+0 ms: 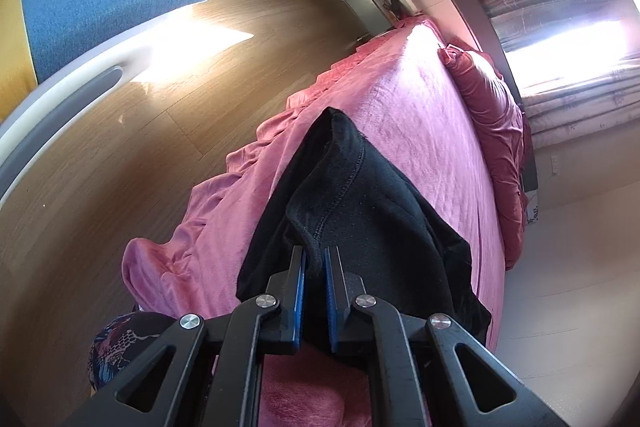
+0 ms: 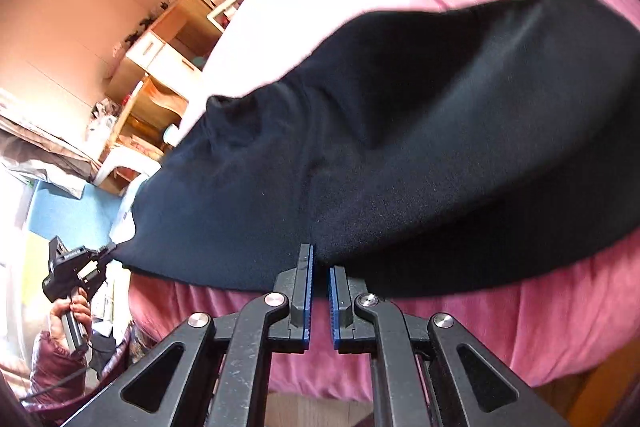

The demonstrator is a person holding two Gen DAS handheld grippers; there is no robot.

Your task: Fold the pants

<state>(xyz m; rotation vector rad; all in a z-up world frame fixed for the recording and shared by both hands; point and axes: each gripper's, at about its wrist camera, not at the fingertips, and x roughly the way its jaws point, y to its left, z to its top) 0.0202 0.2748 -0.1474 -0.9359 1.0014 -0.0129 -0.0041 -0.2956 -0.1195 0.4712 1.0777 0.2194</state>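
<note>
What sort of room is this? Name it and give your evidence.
Most likely a bedroom in a home: a wide bed under a pink plush bedspread, a dark red pillow at its head, and wooden drawers and shelves along the wall. Black fleece pants lie on the bed.

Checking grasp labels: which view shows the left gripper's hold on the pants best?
Left wrist view: the left gripper has its blue pads closed on a bunched fold of the black pants, seen close up. The right wrist view shows that gripper only small at the frame edge, at the pants' far corner.
</note>
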